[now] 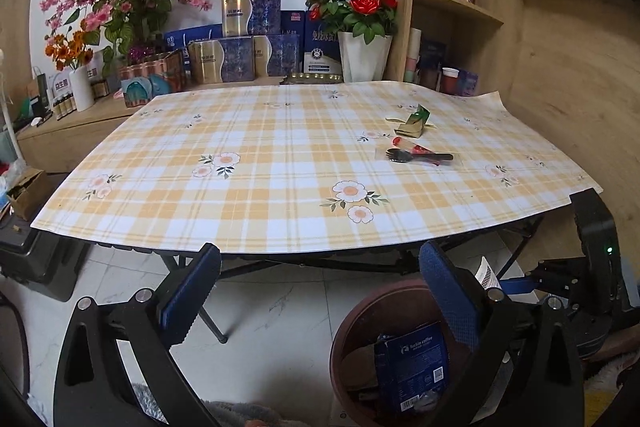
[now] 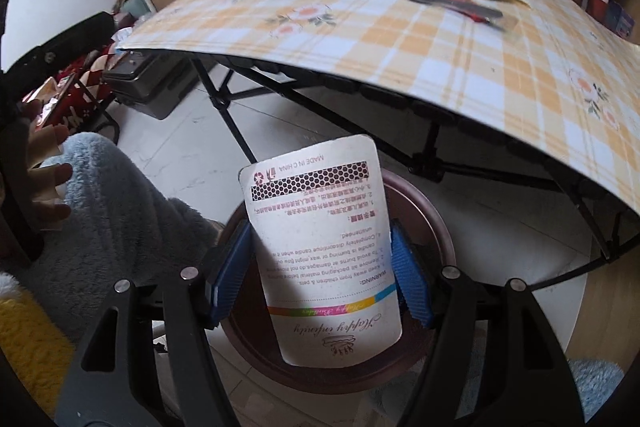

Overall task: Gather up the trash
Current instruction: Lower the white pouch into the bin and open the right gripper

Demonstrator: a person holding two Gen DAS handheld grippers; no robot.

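My right hand-held gripper (image 2: 322, 273) is closest to the job: its two blue pads are pressed on the sides of a white candle packet (image 2: 324, 247), printed side up, with the warning text facing me. The packet hangs directly over the brown bin (image 2: 436, 223) on the floor, whose rim shows around and behind it. So I judge the step in hand to be the drop: this piece is carried off the desk and poised above the bin, not yet let go.

My left hand-held gripper (image 1: 320, 291) stands wide apart with nothing between its pads. Just beyond its right finger I see the same brown bin (image 1: 352, 331), and inside it a blue coffee box (image 1: 412, 363) already lies, so at least one piece is in.

Farther out, the desk (image 1: 240, 195) with its yellow checked cloth carries what is left, grouped toward its far right part: a black plastic fork (image 1: 420, 157) lying on a clear wrapper with red print (image 1: 412, 147), and just behind them a folded gold and green wrapper (image 1: 414, 123). The boxes and flower pots along the back edge do not look like trash to me.

The next move, as I judge it, calls for parting the right pads so the packet falls straight into the bin, keeping it centred over the opening because the packet is tall and could catch the rim. Then the empty left one can reach up and across for the fork and wrappers; the thin flat film will need a low, careful pinch.
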